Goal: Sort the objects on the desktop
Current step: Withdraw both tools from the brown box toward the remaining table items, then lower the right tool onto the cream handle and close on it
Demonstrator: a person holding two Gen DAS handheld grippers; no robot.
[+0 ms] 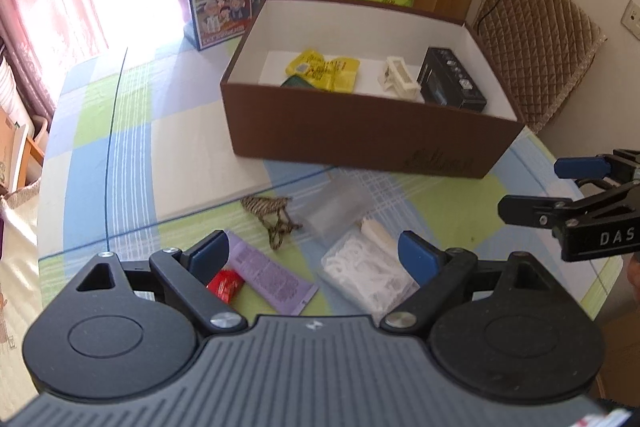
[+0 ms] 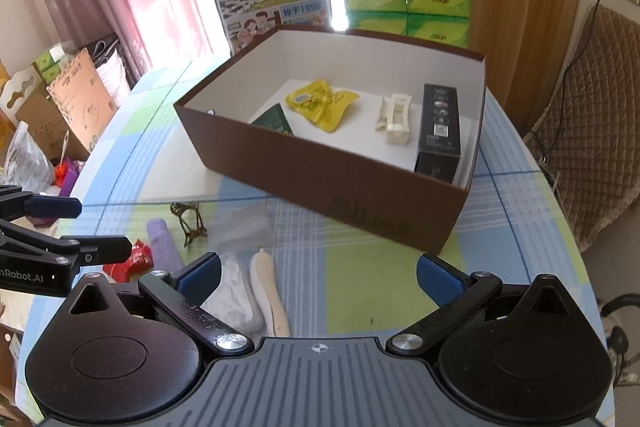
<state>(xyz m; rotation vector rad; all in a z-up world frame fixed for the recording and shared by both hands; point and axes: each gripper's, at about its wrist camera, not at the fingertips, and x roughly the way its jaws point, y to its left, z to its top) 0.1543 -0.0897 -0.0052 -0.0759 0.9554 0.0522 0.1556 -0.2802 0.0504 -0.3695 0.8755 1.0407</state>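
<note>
Sunlit checked tablecloth (image 1: 132, 147) carries a light, soft purple tube (image 1: 268, 273) lying just before the brown box (image 1: 360, 143), best pinched across its flat middle by the left gripper (image 1: 314, 253), wide apart and empty like the right gripper (image 2: 318, 273).

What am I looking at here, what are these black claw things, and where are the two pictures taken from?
They are two hand-held grippers, each with a camera looking along its fingers. One picture is from the left gripper, the other from the right gripper; each also shows the other at its edge. Both are open and hold nothing. On the table stands a brown box holding a yellow packet, a white clip and a black box. Still outside: a purple tube, a red wrapper, twine and a clear case.
</note>
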